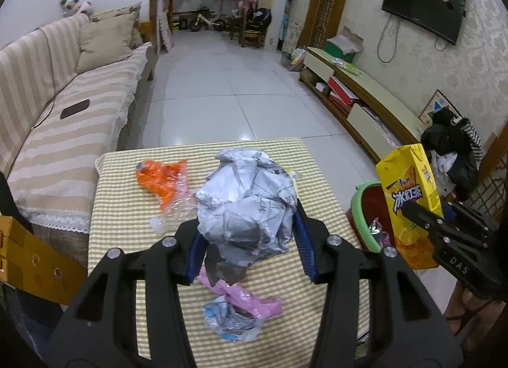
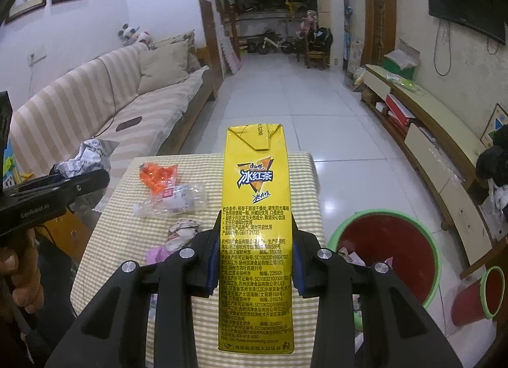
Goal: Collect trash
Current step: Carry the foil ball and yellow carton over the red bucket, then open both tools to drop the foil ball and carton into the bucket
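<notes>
left tongs [image 1: 246,231]: paper ball [image 1: 246,206] is pinched, lifted off worktop [image 1: 127,209] | right tongs [image 2: 254,260]: yellow carton [image 2: 255,225] is squeezed beside red bin [image 2: 397,253], likely for dropping

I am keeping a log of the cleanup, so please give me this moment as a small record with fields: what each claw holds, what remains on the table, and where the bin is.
left claw: shut on crumpled paper ball, above the table
right claw: shut on yellow tea carton, held upright
table: checked cloth
remaining on table: orange wrapper, clear plastic bottle, pink wrapper, blue-white wrapper
bin: red, green rim, on the floor right of the table, some trash inside
</notes>
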